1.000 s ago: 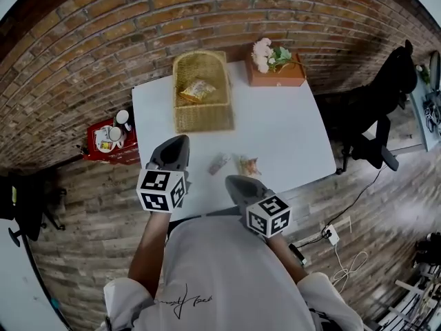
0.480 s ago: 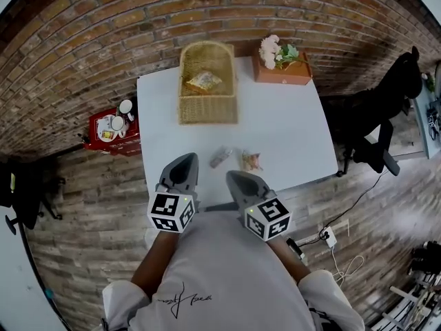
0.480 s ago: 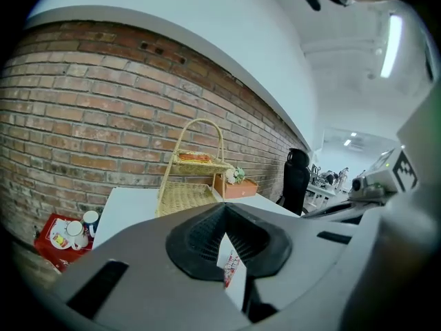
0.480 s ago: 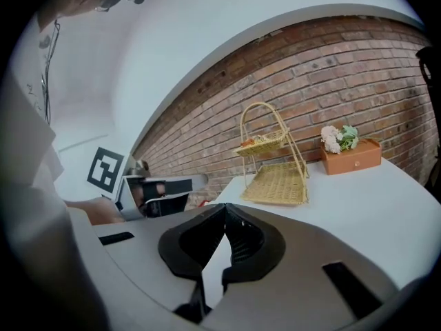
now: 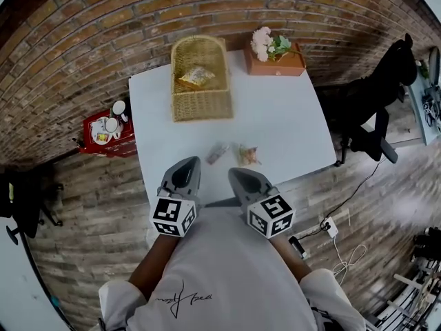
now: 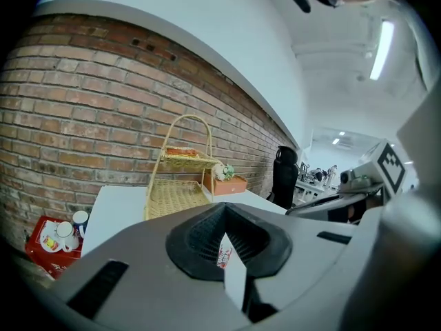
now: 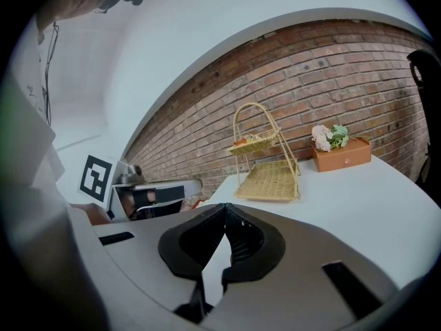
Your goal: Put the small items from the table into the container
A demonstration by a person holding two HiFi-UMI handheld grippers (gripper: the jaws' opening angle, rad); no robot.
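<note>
A white table (image 5: 289, 129) carries a two-tier wicker basket (image 5: 200, 88) at its far side, with a yellow snack packet (image 5: 196, 76) in the upper tier. Two small packets lie near the front edge: a grey one (image 5: 218, 153) and an orange-and-clear one (image 5: 247, 154). My left gripper (image 5: 185, 173) is shut and empty, just short of the grey packet. My right gripper (image 5: 242, 179) is shut and empty beside it, just in front of the orange packet. The left gripper view shows the shut left gripper (image 6: 224, 236) and the basket (image 6: 176, 185) beyond. The right gripper view shows the shut right gripper (image 7: 224, 236) and the basket (image 7: 265, 167).
An orange box with flowers (image 5: 275, 57) stands at the table's far right corner. A red stool with cups (image 5: 107, 131) sits left of the table. A black office chair (image 5: 372, 109) is on the right, and a power strip with cables (image 5: 331, 233) lies on the floor.
My left gripper has drawn back toward the person and now sits level with the right one at the table's front edge. The right gripper has stayed in place.
</note>
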